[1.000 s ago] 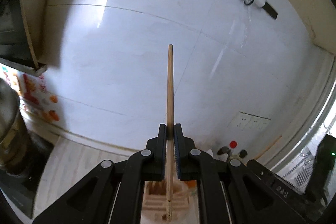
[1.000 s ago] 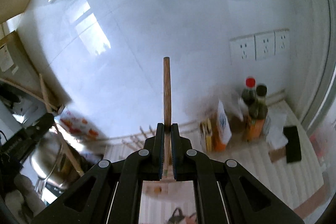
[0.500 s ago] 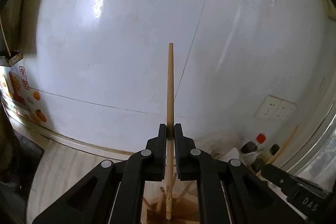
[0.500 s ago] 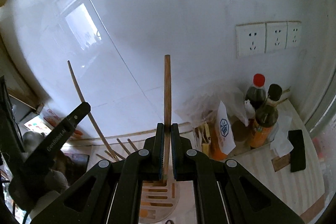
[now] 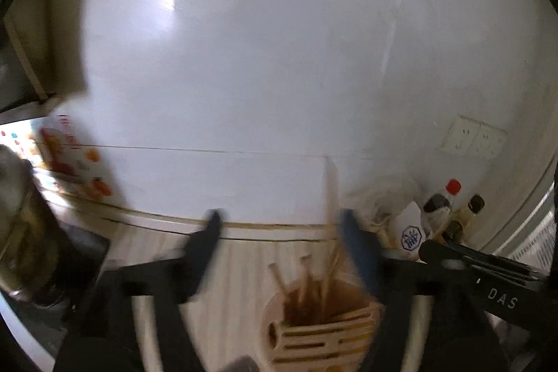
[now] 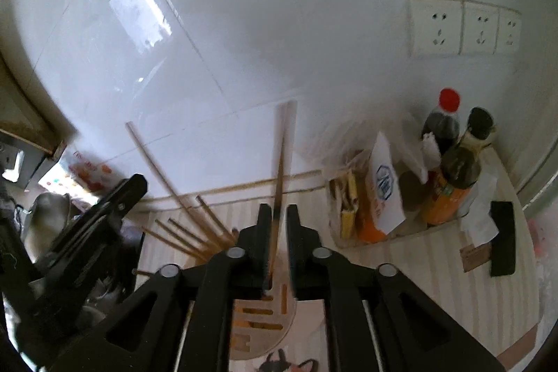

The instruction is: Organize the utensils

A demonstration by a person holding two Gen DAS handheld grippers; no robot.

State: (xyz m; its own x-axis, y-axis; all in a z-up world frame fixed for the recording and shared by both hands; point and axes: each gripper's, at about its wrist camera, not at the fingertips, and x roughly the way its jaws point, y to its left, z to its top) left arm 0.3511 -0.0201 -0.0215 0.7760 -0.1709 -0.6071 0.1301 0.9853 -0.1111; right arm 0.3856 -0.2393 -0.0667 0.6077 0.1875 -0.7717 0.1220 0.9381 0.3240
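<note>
My left gripper (image 5: 279, 225) is open, its jaws spread wide above a wooden slatted utensil holder (image 5: 324, 333). A chopstick (image 5: 329, 215) stands loose in the holder with several others, close by the right finger. My right gripper (image 6: 279, 215) has its jaws slightly apart around a wooden-handled slotted spatula (image 6: 280, 162), whose slotted blade (image 6: 261, 326) hangs below. The handle lies against the left jaw, with a gap at the right one. The left gripper (image 6: 104, 208) shows at the left of the right wrist view, beside several chopsticks (image 6: 195, 232).
A white tiled wall (image 5: 279, 58) is close ahead, with sockets (image 6: 460, 27). Sauce bottles (image 6: 453, 156), packets (image 6: 380, 187) and a black object (image 6: 502, 239) crowd the right of the striped counter. A metal pot (image 5: 21, 225) stands at the left.
My left gripper opened and let go of the chopstick, which now stands in the holder. Both grippers came lower toward the counter. My right jaws parted slightly around the spatula handle.
</note>
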